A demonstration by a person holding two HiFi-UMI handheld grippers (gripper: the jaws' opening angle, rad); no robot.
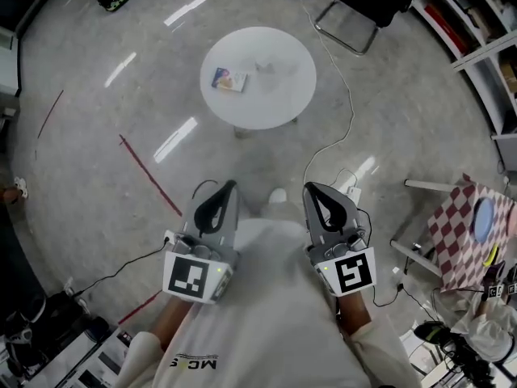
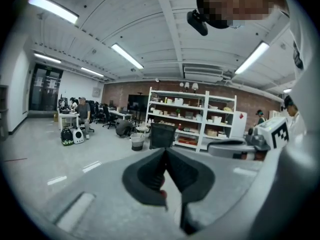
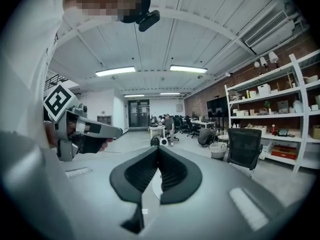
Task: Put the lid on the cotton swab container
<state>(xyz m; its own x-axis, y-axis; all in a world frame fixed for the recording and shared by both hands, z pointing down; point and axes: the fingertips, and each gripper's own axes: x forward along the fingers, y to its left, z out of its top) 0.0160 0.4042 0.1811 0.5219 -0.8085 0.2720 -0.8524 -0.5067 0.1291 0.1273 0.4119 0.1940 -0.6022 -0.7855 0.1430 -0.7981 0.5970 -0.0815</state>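
both grippers held near chest, fingers closed, empty.

— What sort of place is this?
— An open-plan lab-cum-office. White shelving loaded with boxes stands against a brick wall, under strip lights.
— And the office side?
— Desks and swivel chairs sit further back. On the polished grey floor, a cable trails past 1 round white worktop.
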